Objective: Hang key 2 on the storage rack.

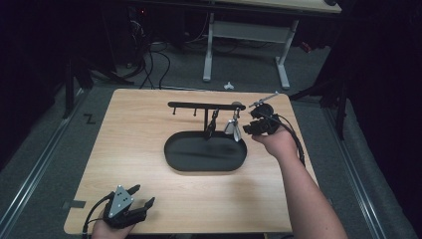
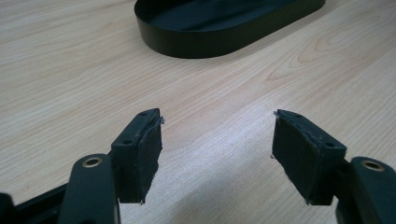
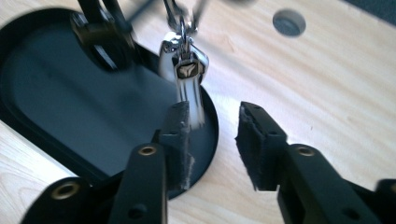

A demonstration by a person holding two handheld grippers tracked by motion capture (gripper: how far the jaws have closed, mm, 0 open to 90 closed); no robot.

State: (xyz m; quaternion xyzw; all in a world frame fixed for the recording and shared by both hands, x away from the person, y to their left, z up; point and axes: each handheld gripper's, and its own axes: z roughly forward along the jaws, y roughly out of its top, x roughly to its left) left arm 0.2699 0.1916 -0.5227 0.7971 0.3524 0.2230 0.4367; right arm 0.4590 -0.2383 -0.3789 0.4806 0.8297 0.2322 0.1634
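Right gripper view: silver metal key [image 3: 187, 79] hangs at upper centre, before the right gripper's [image 3: 212, 140] narrowly parted, empty jaws; black oval tray [image 3: 60, 107] lies bare; left gripper's [image 2: 217, 149] jaws gape wide.

A black oval metal tray [image 1: 199, 160] sits mid-desk [image 1: 129, 129]; the silver key [image 1: 233, 127] hangs from the black rack [image 1: 199, 105] over its right end.
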